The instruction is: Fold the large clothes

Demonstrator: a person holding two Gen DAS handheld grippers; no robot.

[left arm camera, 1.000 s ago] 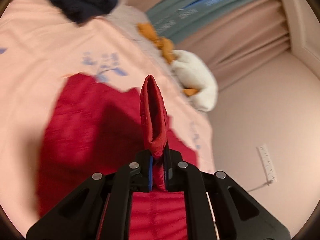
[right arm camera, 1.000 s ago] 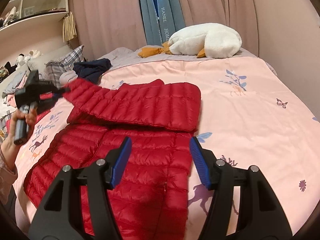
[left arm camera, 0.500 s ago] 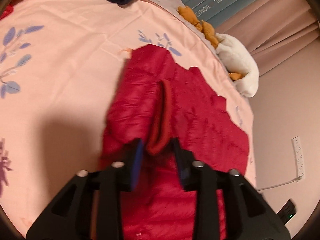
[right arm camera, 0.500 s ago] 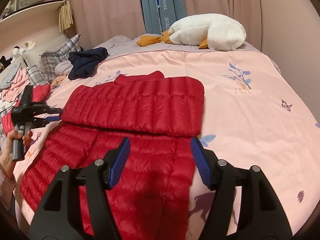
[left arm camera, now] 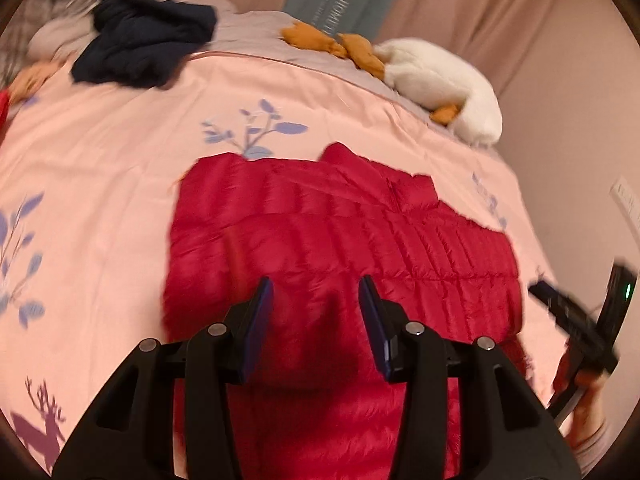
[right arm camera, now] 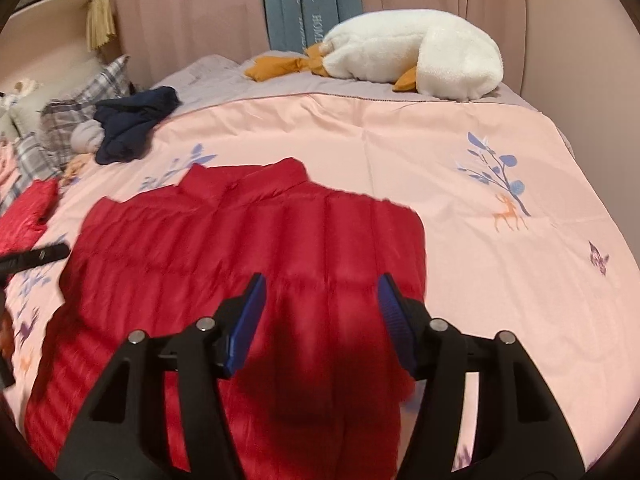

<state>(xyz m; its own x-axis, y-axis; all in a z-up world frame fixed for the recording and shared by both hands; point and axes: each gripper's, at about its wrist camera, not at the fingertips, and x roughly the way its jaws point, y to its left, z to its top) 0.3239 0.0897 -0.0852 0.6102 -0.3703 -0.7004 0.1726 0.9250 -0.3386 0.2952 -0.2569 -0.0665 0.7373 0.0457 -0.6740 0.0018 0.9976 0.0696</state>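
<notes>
**Jacket lies spread on the bed, both grippers empty above it**

Jacket point(left arm camera: 344, 240), red and quilted, lies flat on the pink bedspread point(left arm camera: 100, 168) in the left wrist view, with its upper part folded across the body as a broad band. The left gripper point(left arm camera: 316, 320) hangs over the near part of the jacket; its jaws stand partly apart with nothing between them, the pads clear of the cloth. At the right edge of this view a hand point(left arm camera: 588, 396) holds the other gripper point(left arm camera: 576, 320), blurred, beside the jacket's right side. Farther back on the bed lie a dark blue garment point(left arm camera: 144, 40) and a white plush goose point(left arm camera: 444, 84) with orange feet, in front of pink curtains.

In the right wrist view the jacket point(right arm camera: 248, 256) fills the middle of the bed, its collar pointing toward the far end, the folded band lying across it. The right gripper point(right arm camera: 320, 312) hovers over the jacket's near right part; its jaws are fairly wide and closing, with nothing gripped between them. The bedspread point(right arm camera: 480, 152) shows printed leaves and deer. The dark blue garment point(right arm camera: 132, 128) lies at the far left beside plaid pillows point(right arm camera: 60, 128), and the plush goose point(right arm camera: 420, 52) rests at the head of the bed. Another red piece of cloth point(right arm camera: 28, 216) lies at the left edge.
</notes>
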